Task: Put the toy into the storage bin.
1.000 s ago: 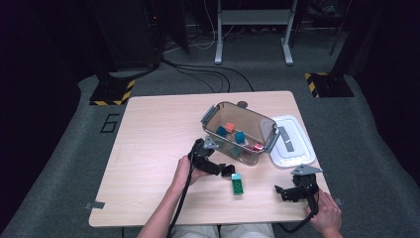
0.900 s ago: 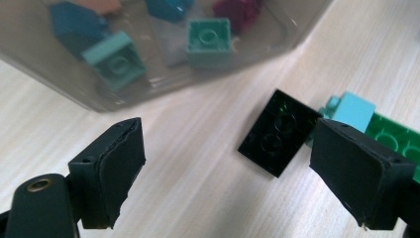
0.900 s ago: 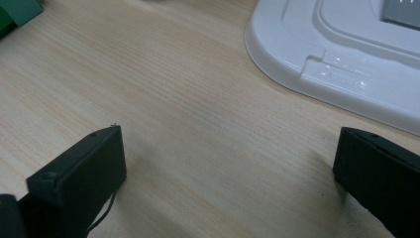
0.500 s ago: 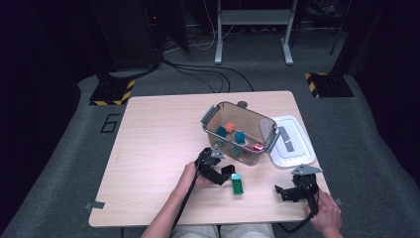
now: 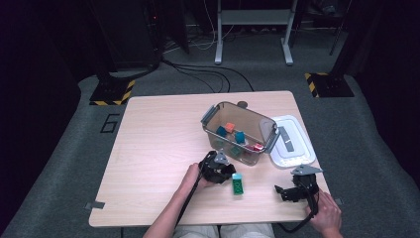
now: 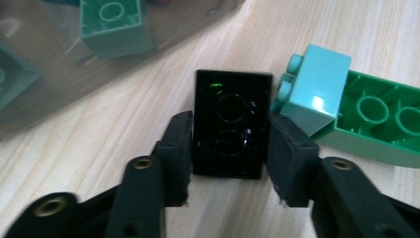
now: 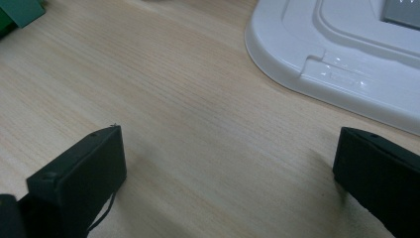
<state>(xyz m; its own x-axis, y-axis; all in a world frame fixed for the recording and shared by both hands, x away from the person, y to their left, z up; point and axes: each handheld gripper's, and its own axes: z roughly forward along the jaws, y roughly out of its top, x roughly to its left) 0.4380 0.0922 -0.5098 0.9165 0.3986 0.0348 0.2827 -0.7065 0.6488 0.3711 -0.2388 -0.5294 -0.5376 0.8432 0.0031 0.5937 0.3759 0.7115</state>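
A glossy black brick (image 6: 230,126) lies on the wooden table (image 5: 158,148), just in front of the clear bin (image 5: 205,119). My left gripper (image 6: 230,121) has just been closing and its pads now press on the brick's two long sides. In the high view the left gripper (image 5: 218,171) sits low over the table beside a green brick (image 5: 237,186). A pale teal brick (image 6: 317,89) rests against that green brick (image 6: 381,119), right of the black one. Near the table's right front corner my right gripper (image 5: 282,192) stands open, nothing between its jaws (image 7: 228,163).
The clear bin holds several coloured bricks, among them an orange one (image 5: 229,127) and a teal one (image 6: 116,25). Its white lid (image 5: 292,141) lies flat to the right of it, and the lid's rim (image 7: 317,74) is just ahead of the right gripper.
My left gripper has come down and toward the near edge, beside the green brick, and its jaws have closed onto the black brick. The right gripper has stayed where it was.
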